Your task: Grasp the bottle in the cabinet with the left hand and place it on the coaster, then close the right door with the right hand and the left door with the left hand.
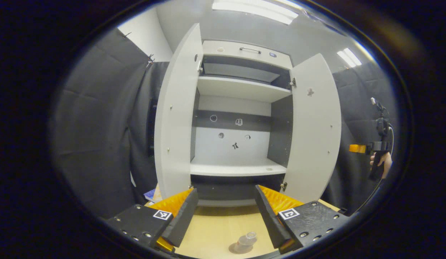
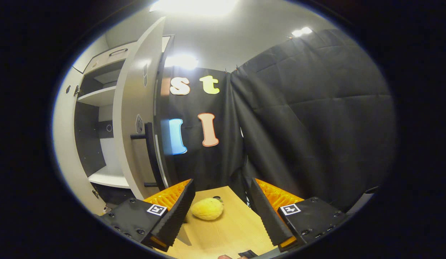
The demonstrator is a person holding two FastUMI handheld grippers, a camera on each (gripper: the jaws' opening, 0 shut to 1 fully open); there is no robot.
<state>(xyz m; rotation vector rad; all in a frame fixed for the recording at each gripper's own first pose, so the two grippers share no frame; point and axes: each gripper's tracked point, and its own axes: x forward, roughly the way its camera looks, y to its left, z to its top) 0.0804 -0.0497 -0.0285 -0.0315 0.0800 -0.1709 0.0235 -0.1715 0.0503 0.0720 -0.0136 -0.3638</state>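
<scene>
Between the spread fingers of the left hand-held gripper (image 1: 223,216), which grasps nothing, the bottle (image 1: 246,241) stands on the wooden tabletop (image 1: 215,230) close to its near edge, a round grey shape under it that may be the coaster, though that is hard to tell. Beyond the fingers, at the tabletop's far edge, the cabinet (image 1: 240,108) stands with both doors swung wide: the left door (image 1: 178,115) and the right door (image 1: 316,126) flank bare white shelves and a back panel with small stickers. Something blue lies on the tabletop by the foot of the left door. Far off past the right door, a hand (image 1: 382,163) holds the other hand-held gripper up against the black cloth.

From the right gripper view, the right hand-held gripper (image 2: 221,212) is likewise released, fingers wide apart and touching nothing. On the tabletop just ahead of its left finger lies a yellow, lemon-like object (image 2: 207,208). The right door, seen edge-on with its dark handle (image 2: 149,154), stands to the left, the cabinet interior beyond it.
</scene>
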